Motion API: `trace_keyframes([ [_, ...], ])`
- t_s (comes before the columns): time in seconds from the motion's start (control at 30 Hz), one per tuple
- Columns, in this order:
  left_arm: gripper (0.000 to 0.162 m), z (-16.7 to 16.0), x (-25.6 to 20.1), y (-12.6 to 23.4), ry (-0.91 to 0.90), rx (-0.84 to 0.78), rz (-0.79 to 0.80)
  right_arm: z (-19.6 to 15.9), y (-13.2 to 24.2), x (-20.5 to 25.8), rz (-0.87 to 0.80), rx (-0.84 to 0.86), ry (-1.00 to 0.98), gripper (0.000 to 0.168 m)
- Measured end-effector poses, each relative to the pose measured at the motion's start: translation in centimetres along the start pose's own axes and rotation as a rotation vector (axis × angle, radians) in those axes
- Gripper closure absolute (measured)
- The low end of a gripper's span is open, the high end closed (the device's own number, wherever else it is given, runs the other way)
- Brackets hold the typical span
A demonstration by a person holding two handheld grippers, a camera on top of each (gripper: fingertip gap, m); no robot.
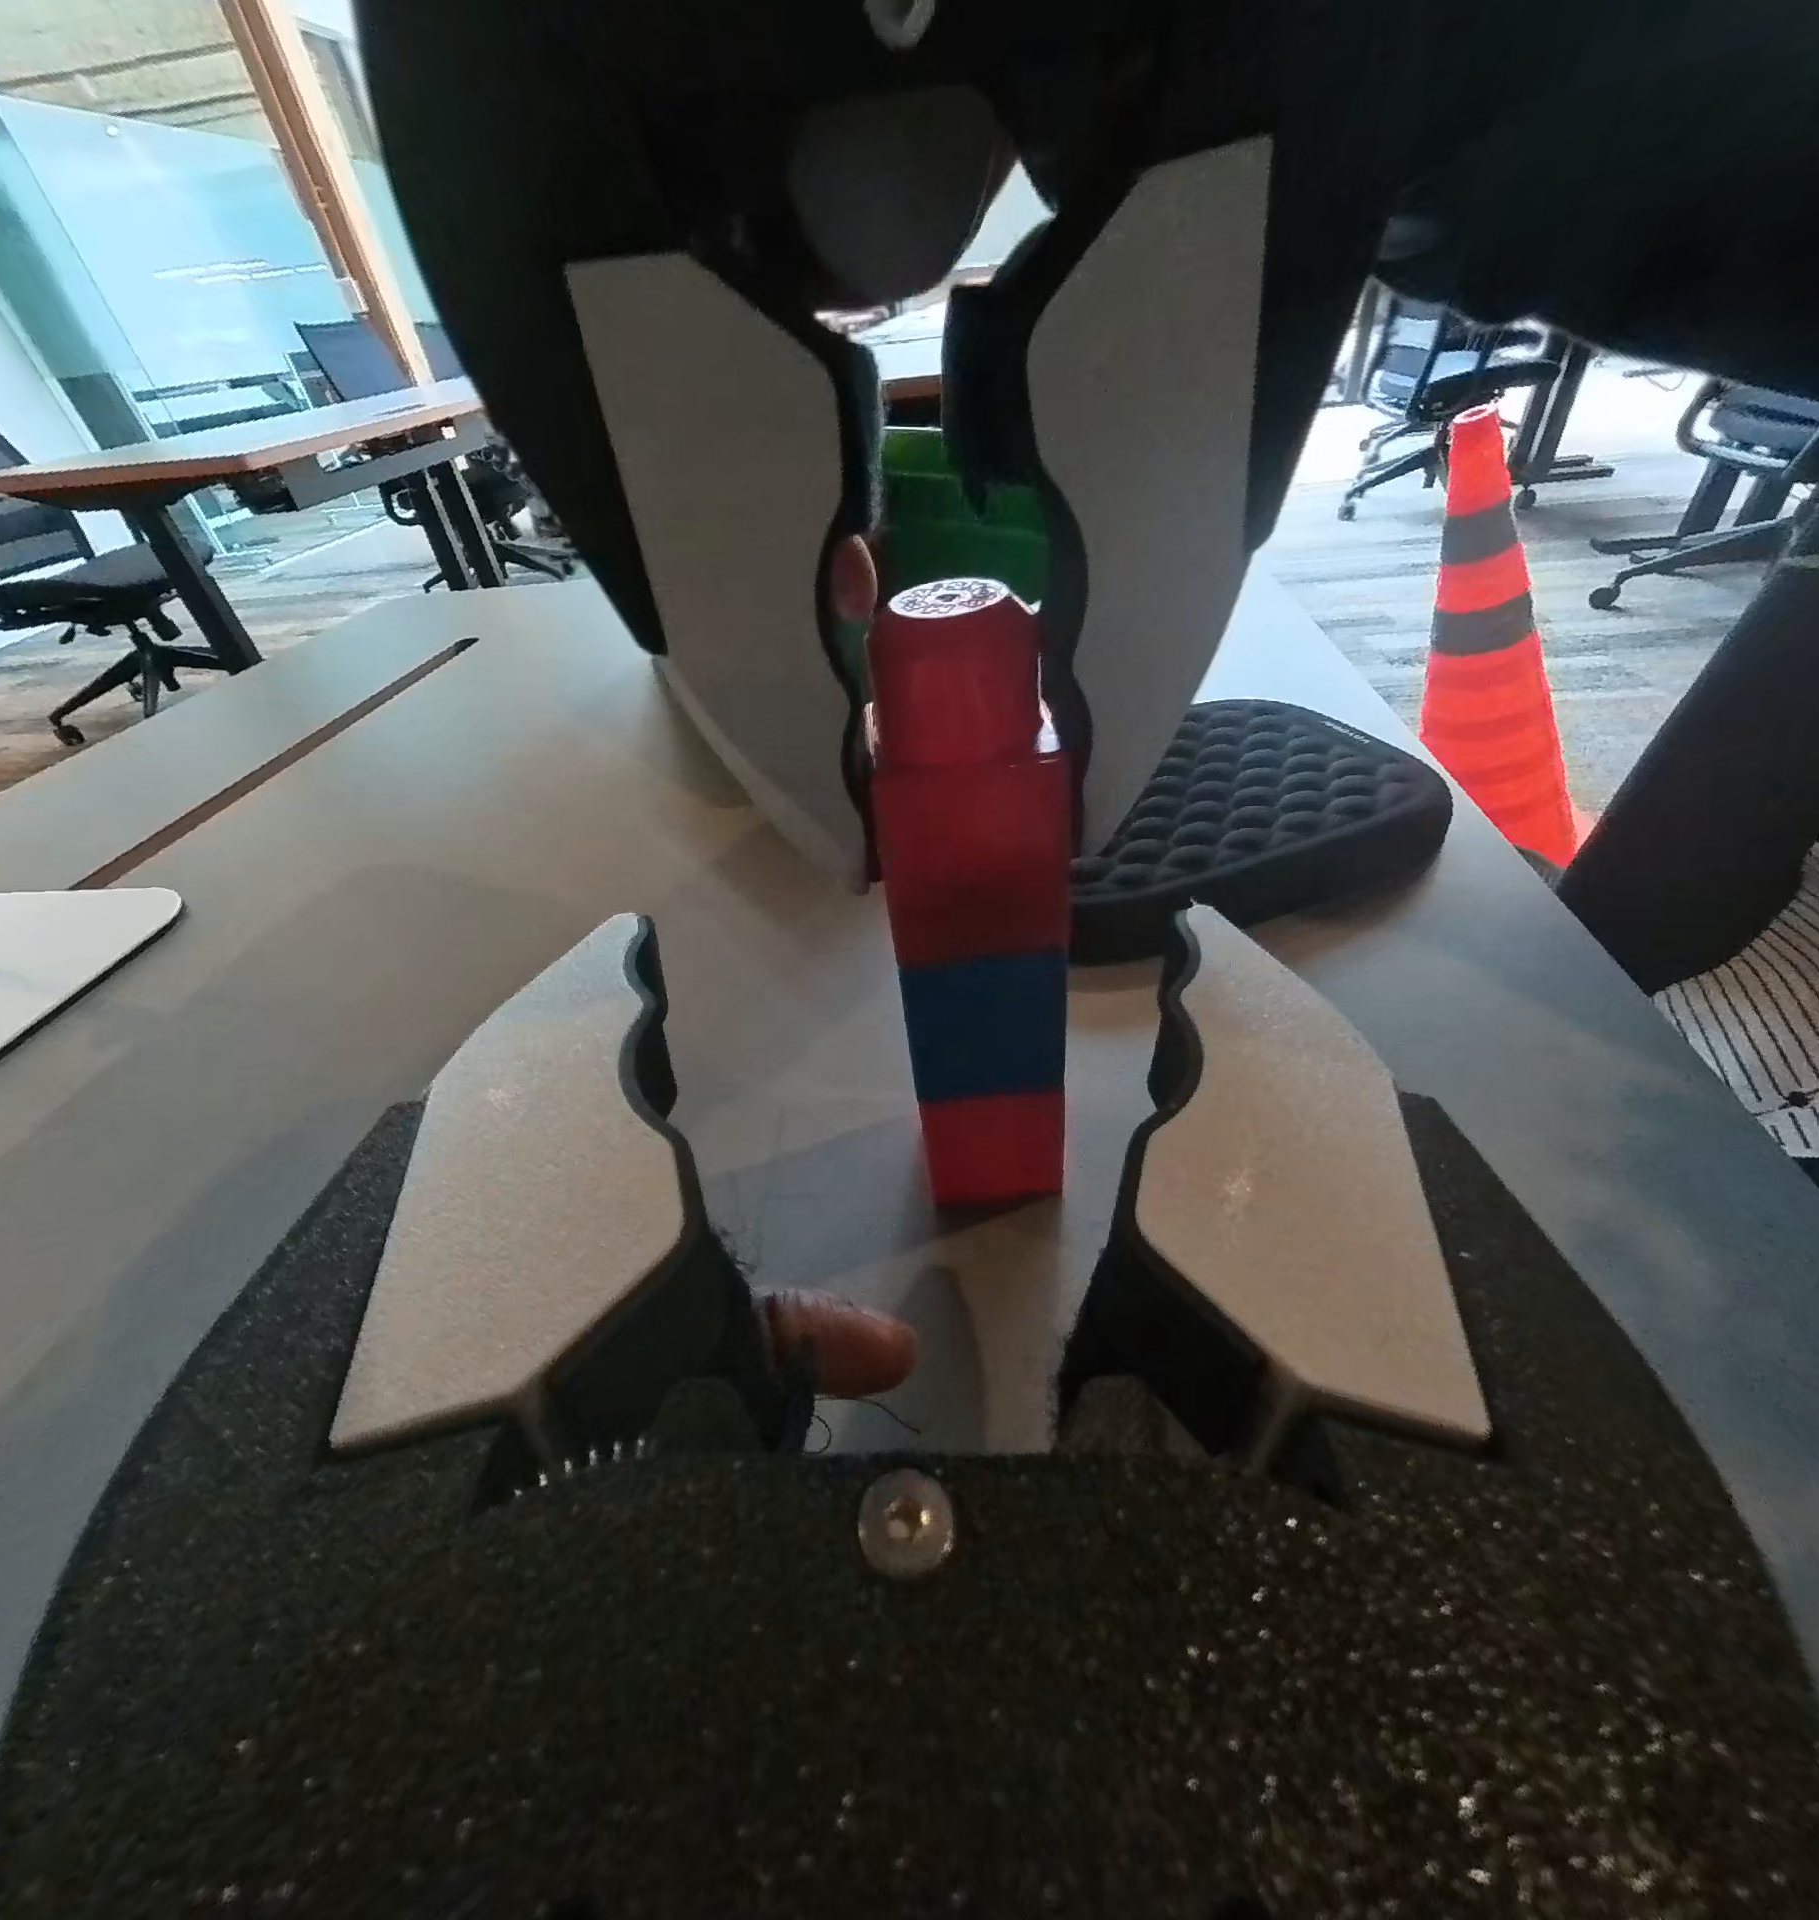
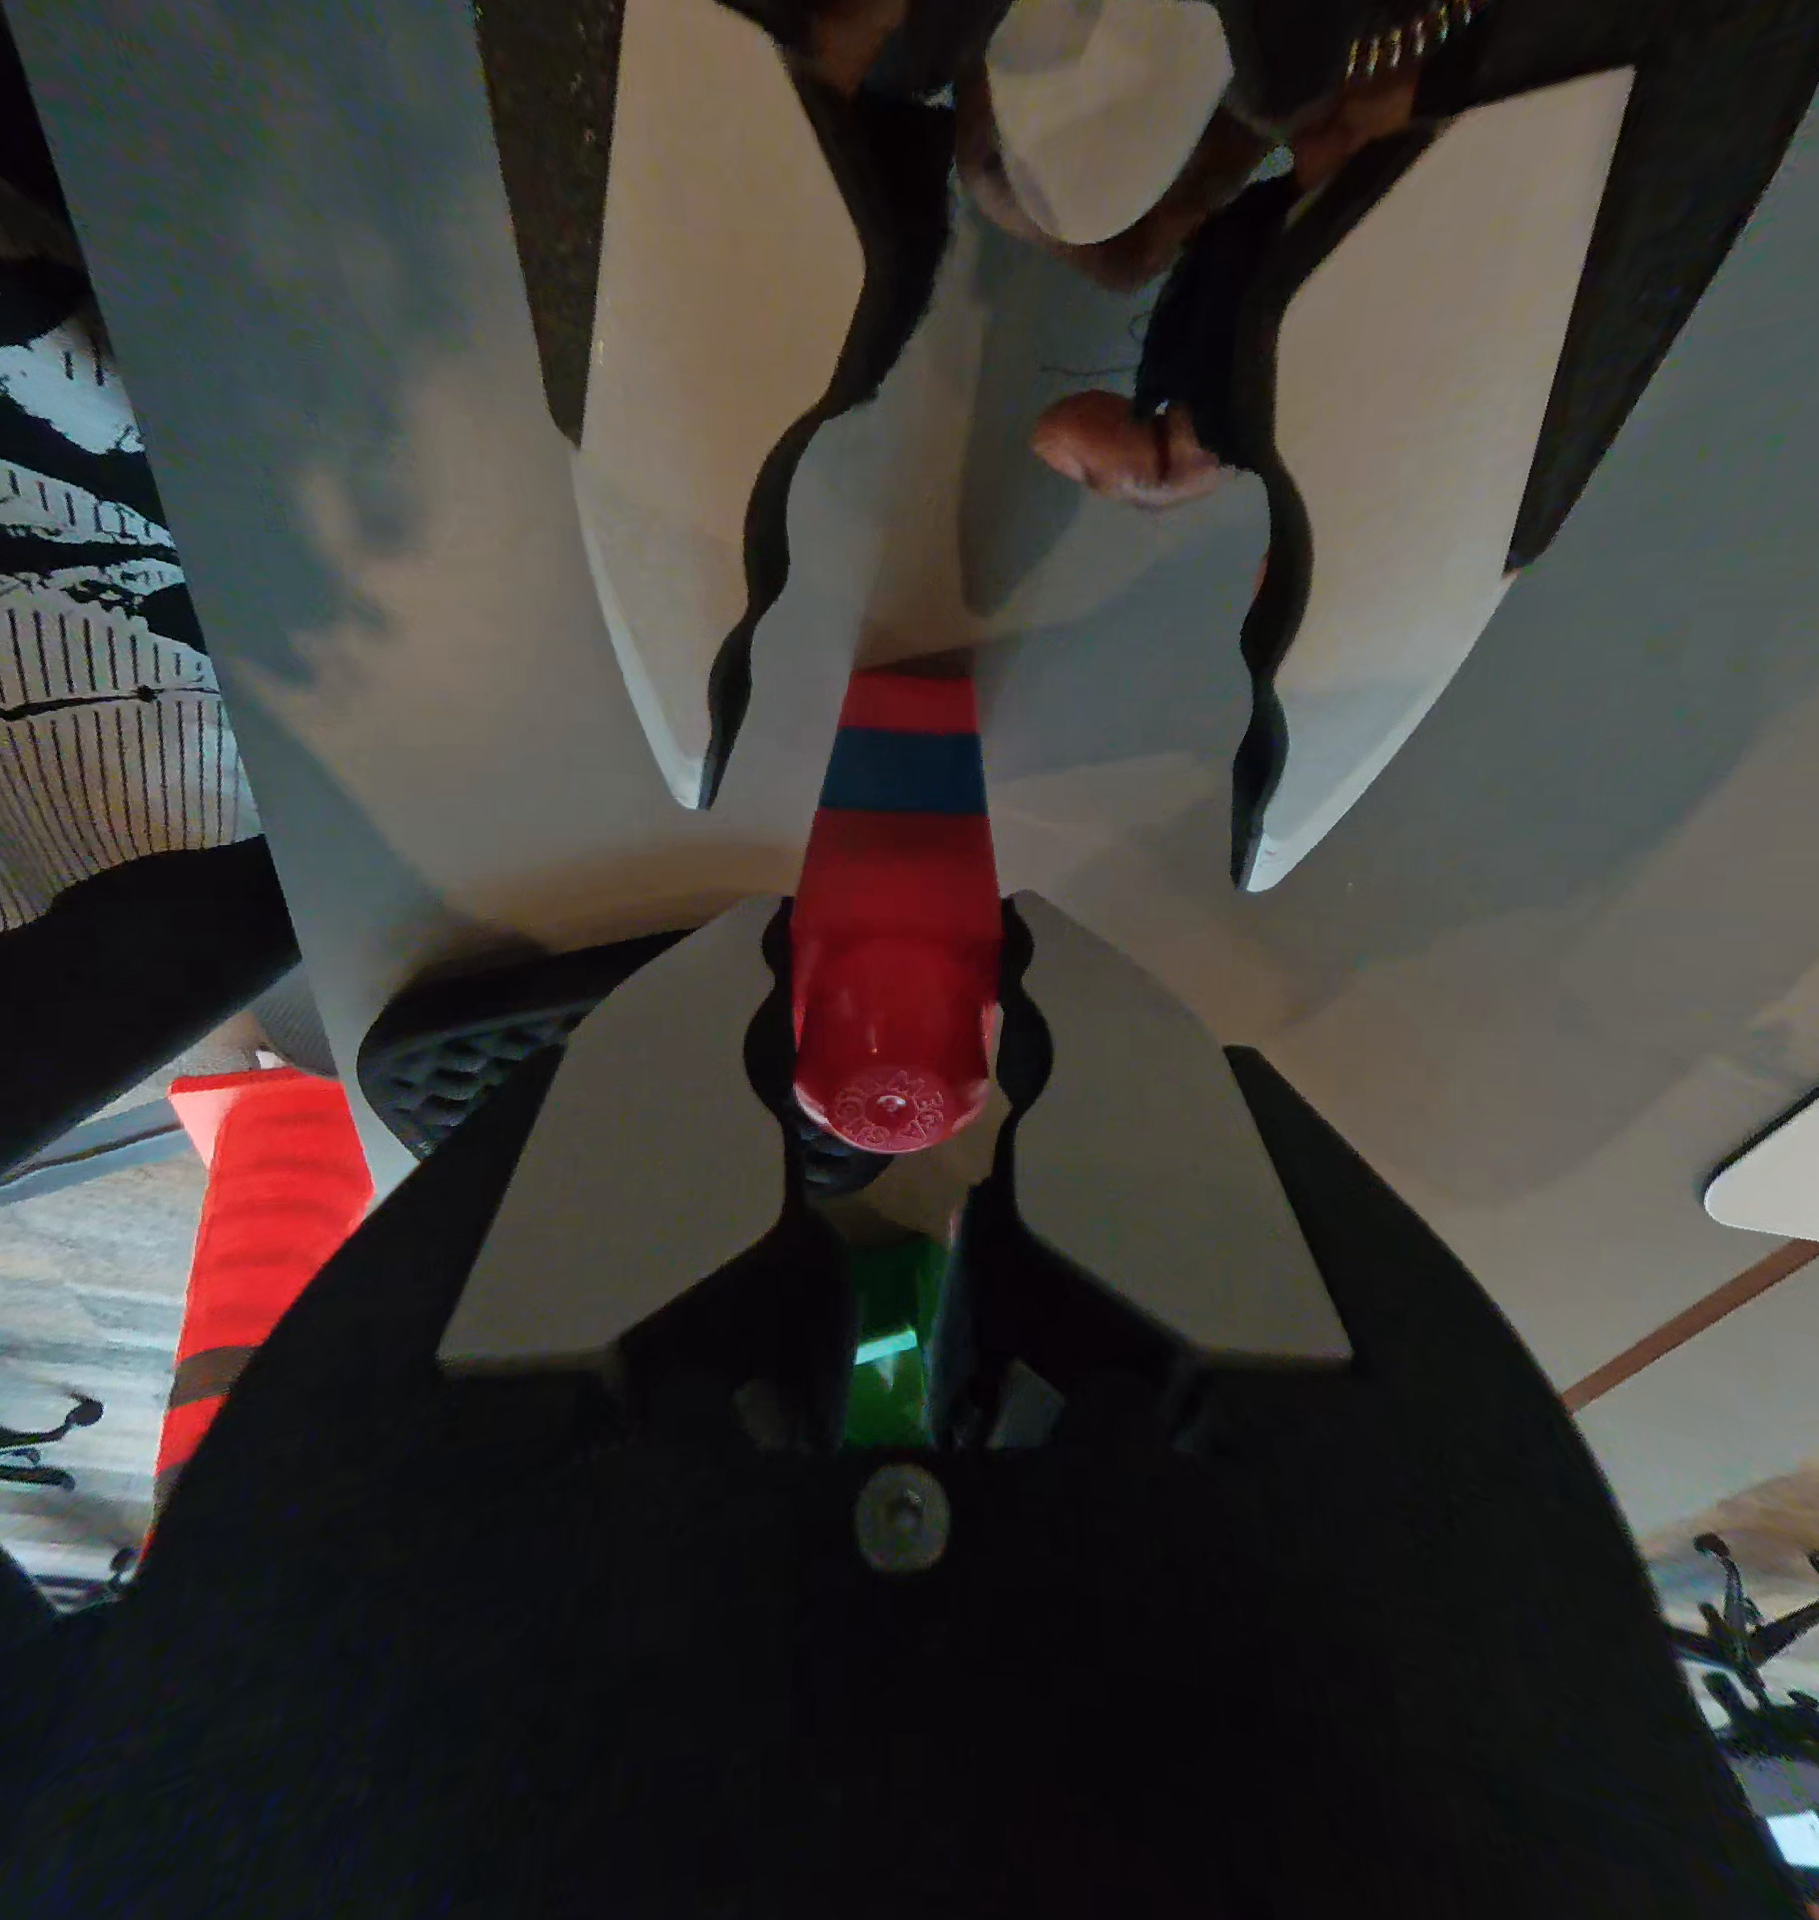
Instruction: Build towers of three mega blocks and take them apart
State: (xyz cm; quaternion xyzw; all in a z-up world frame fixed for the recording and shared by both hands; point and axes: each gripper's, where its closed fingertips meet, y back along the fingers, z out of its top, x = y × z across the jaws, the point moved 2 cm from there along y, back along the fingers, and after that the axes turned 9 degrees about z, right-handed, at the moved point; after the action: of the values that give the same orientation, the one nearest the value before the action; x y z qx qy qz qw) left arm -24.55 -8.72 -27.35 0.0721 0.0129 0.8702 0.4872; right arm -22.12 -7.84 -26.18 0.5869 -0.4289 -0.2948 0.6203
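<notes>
A tower of three mega blocks stands upright on the grey table [image 1: 365,831]: a red block [image 1: 993,1143] at the bottom, a blue block [image 1: 983,1023] in the middle and a red block [image 1: 972,831] on top. My right gripper [image 2: 897,914] comes down from above and is shut on the top red block [image 2: 894,997]; it also shows in the left wrist view [image 1: 972,810]. My left gripper [image 1: 915,925] is open, low over the table, with the tower just beyond its fingertips; it holds nothing. A green block [image 1: 946,520] shows behind the right gripper.
A black honeycomb pad [image 1: 1258,800] lies on the table right of the tower. A white flat pad [image 1: 43,956] lies at the left edge. An orange traffic cone [image 1: 1487,623] stands on the floor at the right. Office chairs and desks stand beyond the table. My two grippers' fingertips are within a few centimetres of each other.
</notes>
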Motion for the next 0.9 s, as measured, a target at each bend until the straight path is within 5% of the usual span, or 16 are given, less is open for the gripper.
trace_keyframes([
  [0.27, 0.072, 0.0, 0.0, 0.0, 0.003, -0.002, 0.000, -0.4, 0.5, 0.2, -0.026, 0.009, 0.028, 0.132],
  [0.4, 0.073, 0.0, 0.0, 0.0, 0.002, 0.003, -0.004, -2.4, 4.1, 1.3, -0.019, -0.079, -0.025, 0.132],
  [0.67, 0.075, 0.0, 0.0, 0.0, 0.002, 0.005, -0.001, -14.9, 10.4, 3.6, -0.100, -0.074, -0.289, 0.132],
  [0.9, 0.076, 0.1, 0.3, 0.0, 0.027, 0.001, 0.007, -27.6, 9.3, 6.1, -0.082, -0.073, -0.536, 0.133],
])
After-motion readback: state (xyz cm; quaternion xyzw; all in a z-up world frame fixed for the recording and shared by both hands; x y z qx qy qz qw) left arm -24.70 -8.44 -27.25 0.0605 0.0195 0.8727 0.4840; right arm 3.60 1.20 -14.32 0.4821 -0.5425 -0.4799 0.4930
